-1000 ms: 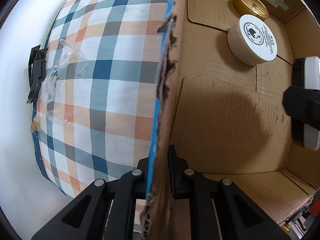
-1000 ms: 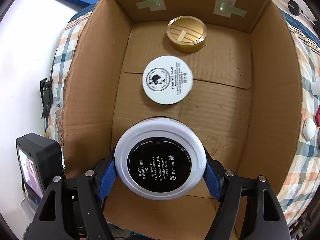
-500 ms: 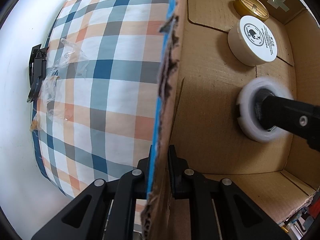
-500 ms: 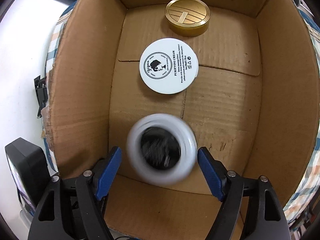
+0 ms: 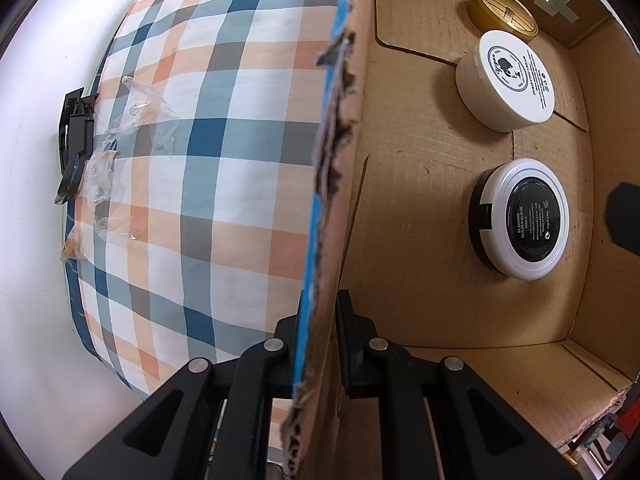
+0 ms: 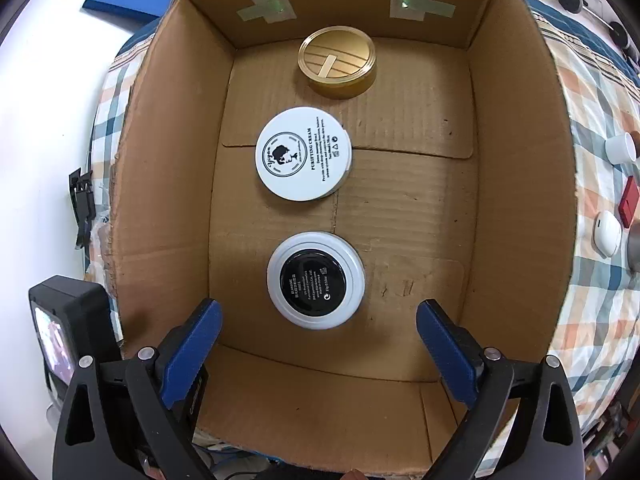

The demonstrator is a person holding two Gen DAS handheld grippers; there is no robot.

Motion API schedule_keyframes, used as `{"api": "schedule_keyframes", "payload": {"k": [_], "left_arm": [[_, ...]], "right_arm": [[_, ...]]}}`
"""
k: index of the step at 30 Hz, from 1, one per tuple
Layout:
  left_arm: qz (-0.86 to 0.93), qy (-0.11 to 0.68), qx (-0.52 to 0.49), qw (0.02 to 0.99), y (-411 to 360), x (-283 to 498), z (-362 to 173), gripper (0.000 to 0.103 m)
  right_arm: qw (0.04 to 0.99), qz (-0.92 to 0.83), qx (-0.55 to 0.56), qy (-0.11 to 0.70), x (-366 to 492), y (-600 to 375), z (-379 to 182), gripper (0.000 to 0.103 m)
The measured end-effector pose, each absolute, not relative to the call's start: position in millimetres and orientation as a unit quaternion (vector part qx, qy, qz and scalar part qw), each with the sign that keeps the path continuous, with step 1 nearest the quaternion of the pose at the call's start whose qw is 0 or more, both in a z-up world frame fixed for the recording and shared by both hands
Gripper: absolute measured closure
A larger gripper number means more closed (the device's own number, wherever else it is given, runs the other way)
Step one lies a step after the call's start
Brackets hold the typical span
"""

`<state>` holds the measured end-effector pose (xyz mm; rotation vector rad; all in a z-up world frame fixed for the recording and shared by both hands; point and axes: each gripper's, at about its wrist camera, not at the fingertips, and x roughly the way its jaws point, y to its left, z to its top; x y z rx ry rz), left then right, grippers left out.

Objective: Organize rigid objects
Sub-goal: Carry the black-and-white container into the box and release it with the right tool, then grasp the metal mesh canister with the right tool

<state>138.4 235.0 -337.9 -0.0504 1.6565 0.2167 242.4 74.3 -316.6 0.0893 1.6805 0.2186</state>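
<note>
Open brown cardboard box [image 6: 516, 184] stands on a worktop covered by a checked orange, blue and white cloth [image 5: 208, 152]. Three round containers lie in a row on the box floor, apart from each other: a gold-lidded jar [image 6: 337, 62] nearest the far wall, a white cream jar with black printed lid [image 6: 304, 153] in the middle, and a white-rimmed round compact with black centre [image 6: 316, 279] nearest. Right gripper [image 6: 316, 334] hangs above the compact, jaws opening, nothing touched. Left gripper [image 5: 318, 344] is clamped on the box's torn side wall.
</note>
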Motion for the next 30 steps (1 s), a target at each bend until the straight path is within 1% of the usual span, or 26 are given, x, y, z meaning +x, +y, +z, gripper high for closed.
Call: {"api": "schedule_keyframes", "payload": {"k": [12,18,24,30], "left_arm": [[0.097,0.736,-0.023,0.670,232.8,140.8,-339.3,0.094],[0.097,0.737,-0.022,0.669,232.9,141.5,-340.0,0.094],[0.097,0.738,-0.024,0.667,233.5,141.8,-339.8,0.094],[0.099,0.739,-0.029,0.666,236.1,141.3,-340.5,0.094]], "right_arm": [[0.690,0.093,0.050,0.716,240.3,46.0,-267.0,0.003],[0.699,0.076,0.097,0.705,243.4,7.1,-246.2,0.003],[0.719,0.016,0.169,0.674,251.8,-78.2,-225.6,0.003],[0.722,-0.127,0.212,0.646,260.8,-200.6,-242.0,0.003]]}}
